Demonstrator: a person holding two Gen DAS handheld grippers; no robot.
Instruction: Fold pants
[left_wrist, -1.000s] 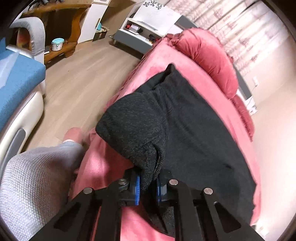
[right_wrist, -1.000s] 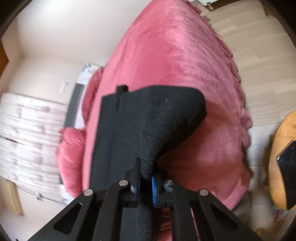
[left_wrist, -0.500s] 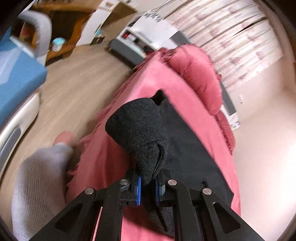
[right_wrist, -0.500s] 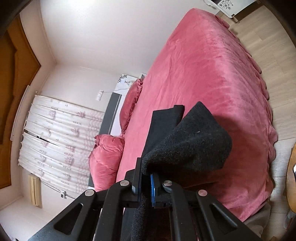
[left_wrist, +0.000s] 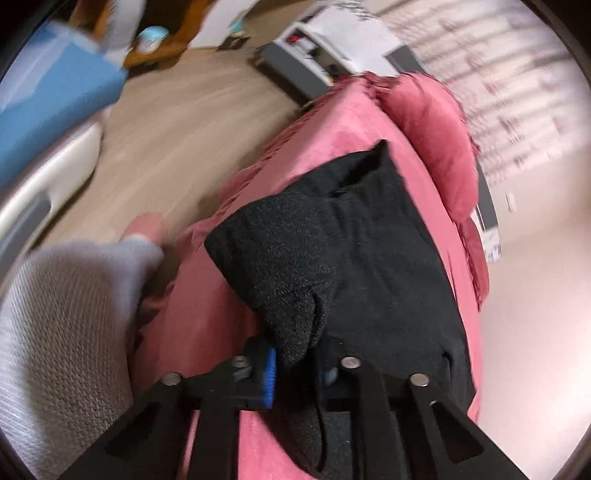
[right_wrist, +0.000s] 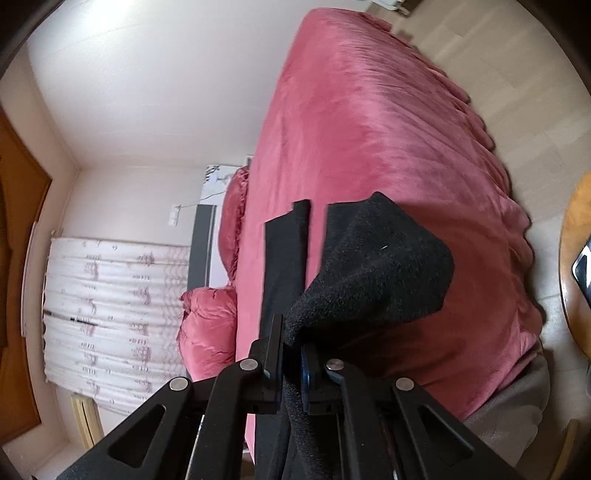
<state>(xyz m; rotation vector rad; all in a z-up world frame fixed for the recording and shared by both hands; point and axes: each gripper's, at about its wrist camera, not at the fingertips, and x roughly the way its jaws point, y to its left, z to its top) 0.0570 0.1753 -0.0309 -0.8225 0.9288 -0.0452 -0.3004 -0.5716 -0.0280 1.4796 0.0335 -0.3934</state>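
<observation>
In the left wrist view, a grey knitted sleeve (left_wrist: 62, 332) fills the lower left of the frame, and a blue cushioned seat (left_wrist: 48, 92) sits blurred in the upper left, beyond bare wooden floor (left_wrist: 173, 122). Right of centre, the black pants (left_wrist: 369, 266) lie along the pink bed cover (left_wrist: 207, 325), reaching up toward a pink pillow (left_wrist: 436, 136) in the upper right. At bottom centre the left tool (left_wrist: 295, 369) is clenched on a bunched fold of the pants' fuzzy fabric, which rises from between the blue pads as a rounded hump. Pinching a thick gather rather than a single edge probably keeps the soft cloth from slipping while it is carried over. In the right wrist view, patterned curtains (right_wrist: 110, 295) occupy the lower left, with another pink pillow (right_wrist: 210, 332) beside them. The bed cover (right_wrist: 388, 129) spreads across the centre and upper right, largely bare there, which leaves room for the fold to land. At bottom centre the right tool (right_wrist: 293, 362) is likewise clenched on the pants (right_wrist: 380, 266), a lifted flap bulging to its right while a flat strip lies left of it on the bed. Holding both corners at once likely keeps the folded edge straight.
</observation>
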